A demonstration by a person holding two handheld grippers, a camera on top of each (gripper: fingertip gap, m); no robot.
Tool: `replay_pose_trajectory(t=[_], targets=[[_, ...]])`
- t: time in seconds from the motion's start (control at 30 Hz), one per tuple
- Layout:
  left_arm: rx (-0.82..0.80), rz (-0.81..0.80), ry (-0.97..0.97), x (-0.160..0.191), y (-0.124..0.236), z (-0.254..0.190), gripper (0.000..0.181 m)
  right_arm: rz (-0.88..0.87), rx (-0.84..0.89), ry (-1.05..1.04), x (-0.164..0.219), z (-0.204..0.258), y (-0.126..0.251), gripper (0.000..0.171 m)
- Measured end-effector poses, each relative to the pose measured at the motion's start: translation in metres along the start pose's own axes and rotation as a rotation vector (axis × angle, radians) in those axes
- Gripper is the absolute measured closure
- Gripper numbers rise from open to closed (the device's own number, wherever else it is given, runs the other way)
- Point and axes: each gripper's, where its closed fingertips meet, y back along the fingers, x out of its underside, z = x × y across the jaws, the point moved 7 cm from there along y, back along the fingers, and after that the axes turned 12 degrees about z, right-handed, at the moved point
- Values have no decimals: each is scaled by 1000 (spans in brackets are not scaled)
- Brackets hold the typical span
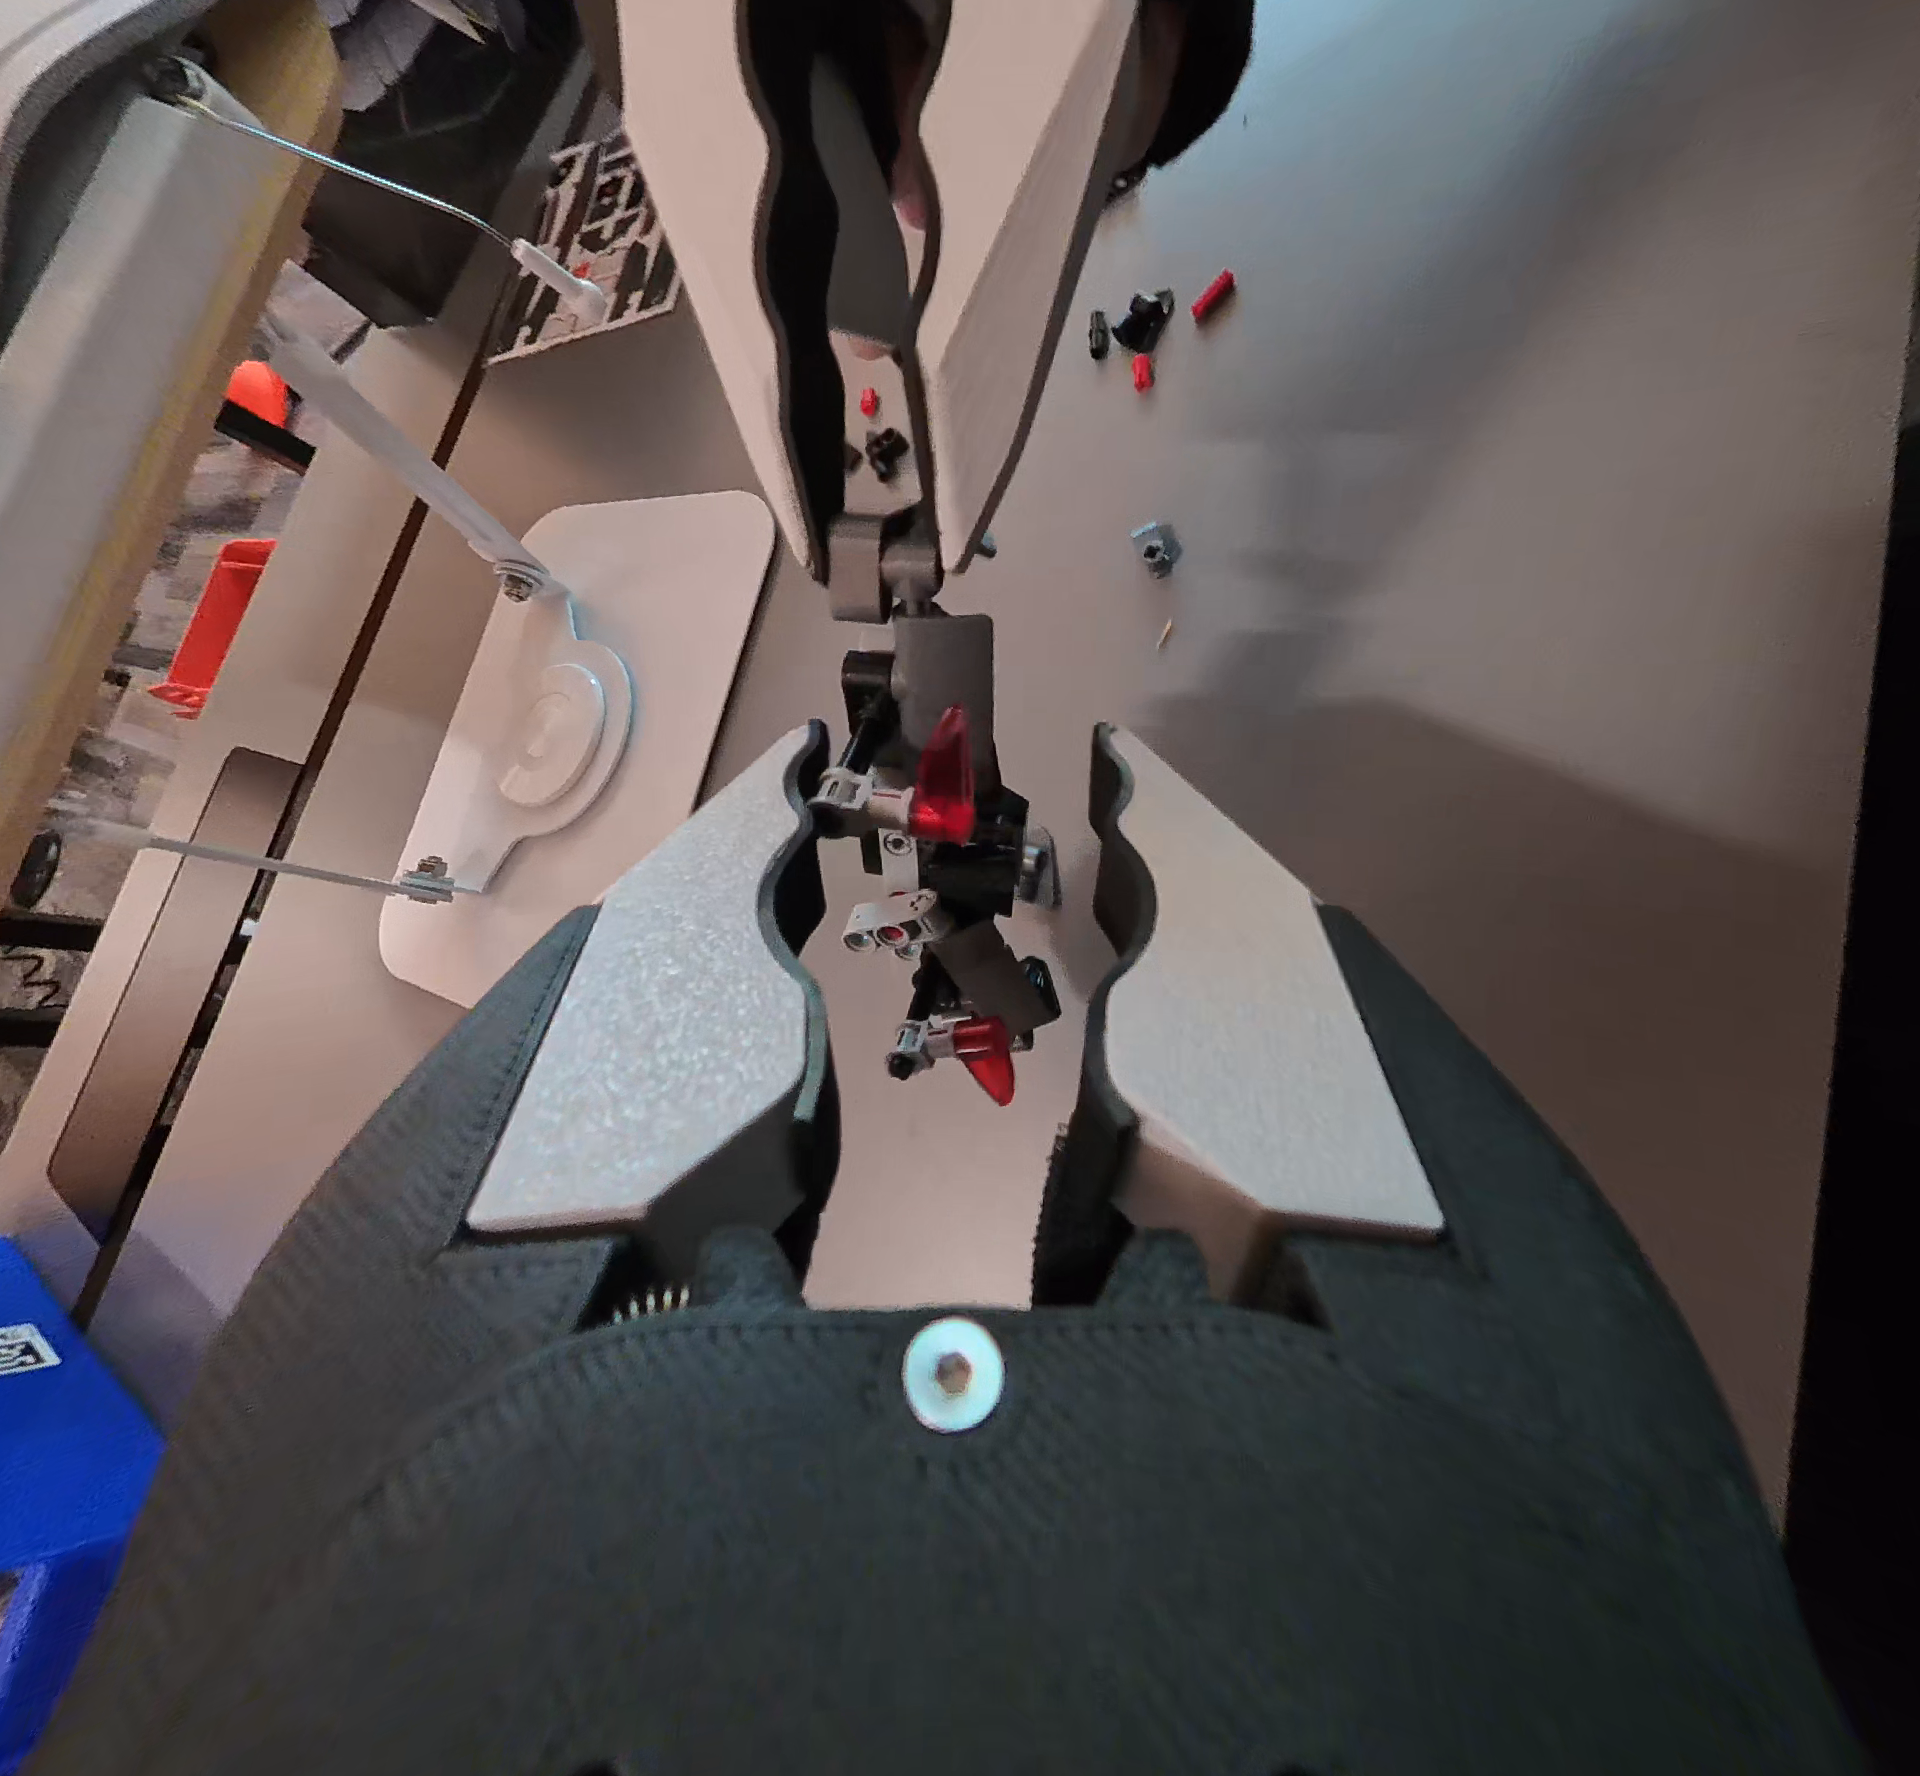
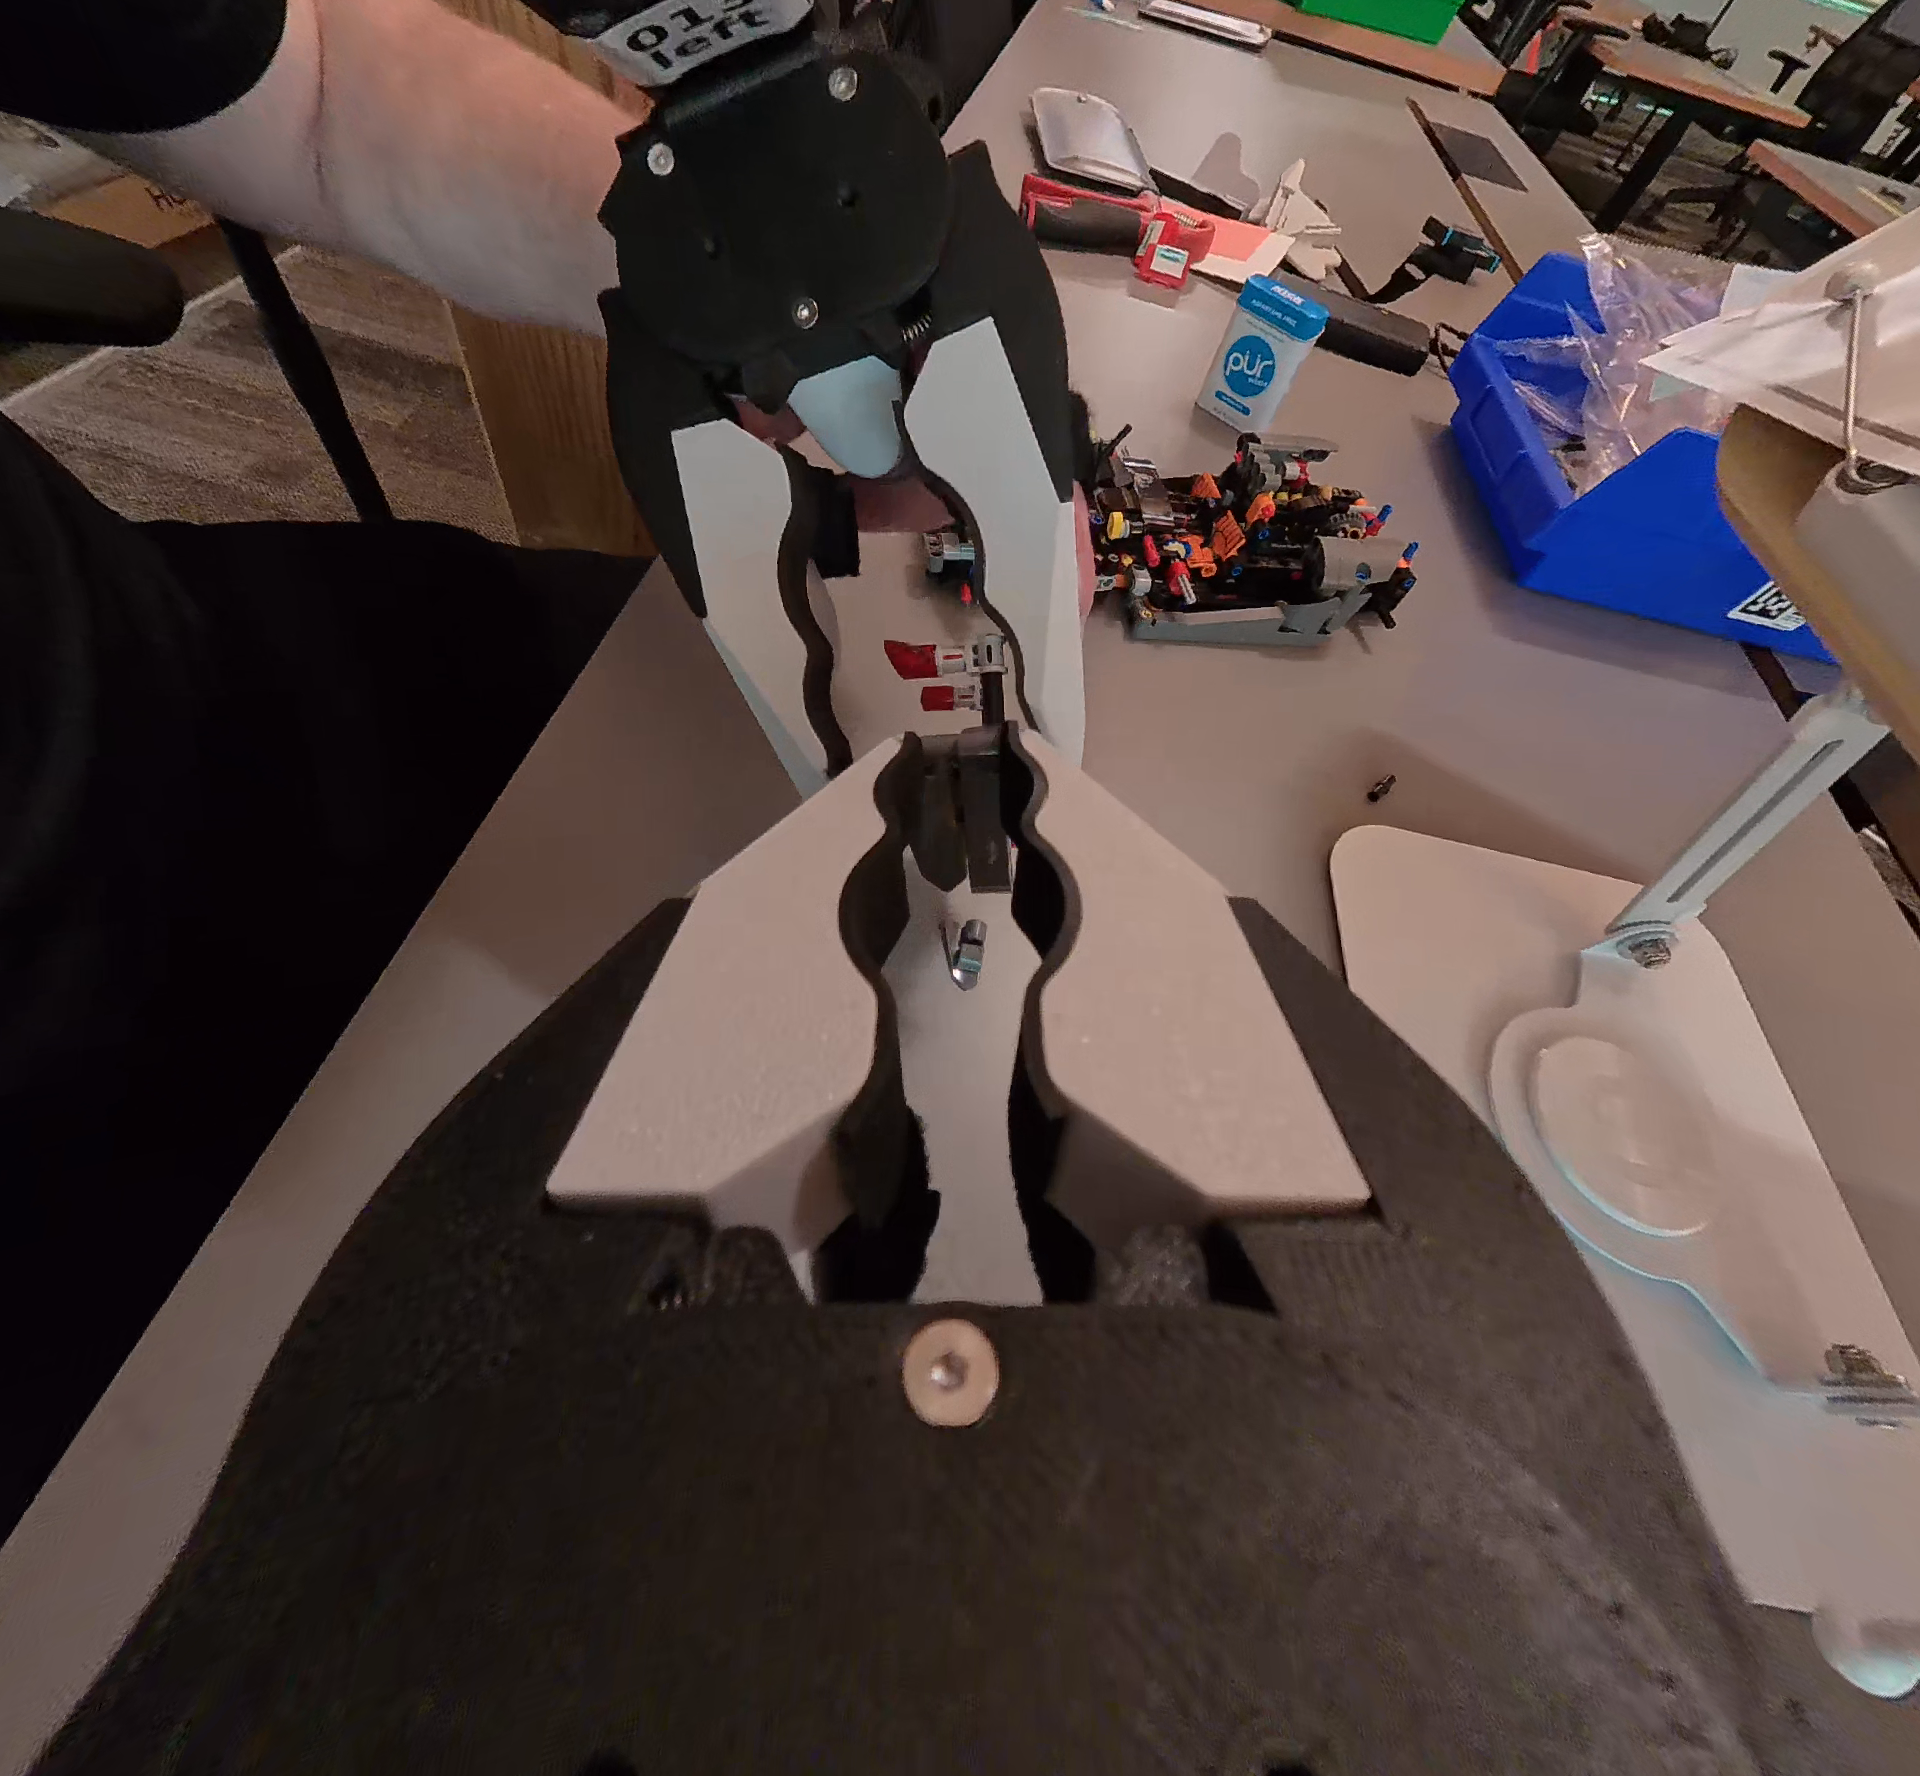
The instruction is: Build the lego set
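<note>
A small lego sub-assembly (image 1: 951,853) of grey and black parts with clear red spikes hangs above the table. My right gripper (image 1: 888,568) comes in from the top of the left wrist view and is shut on the assembly's grey end piece (image 2: 977,812). My left gripper (image 1: 956,760) is open, with its fingers on either side of the assembly's lower part and a gap on the right side. In the right wrist view the left gripper (image 2: 935,718) faces mine, with the red spikes (image 2: 914,661) between its fingers.
Loose red and black pieces (image 1: 1143,324) and a grey piece (image 1: 1153,547) lie on the table. A larger lego build (image 2: 1247,542), a blue bin (image 2: 1621,500), a white-and-blue container (image 2: 1257,355) and a white stand base (image 2: 1621,1103) sit to the right. The table edge (image 2: 582,739) runs along the left. Across from one pair of fingers to the other is roughly 4 cm. It is some 25 cm from my left tips to the larger lego build (image 2: 1247,542).
</note>
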Motion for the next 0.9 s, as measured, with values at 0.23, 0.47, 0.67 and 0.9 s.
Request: replay_pose_trajectory(t=[0.23,0.47,0.67,0.9], targets=[[-32,6,45,9,-9,-1,132,-32,-25,11,-4,4,5,159],[1,-46,20,-2,-5,-1,147,-16,-41,34,-2,8,4,159],[-23,-34,1,-3,-6,1,149,0,-42,46,0,9,2,159],[-32,-24,5,-4,-6,3,150,19,-4,62,-1,9,2,159]])
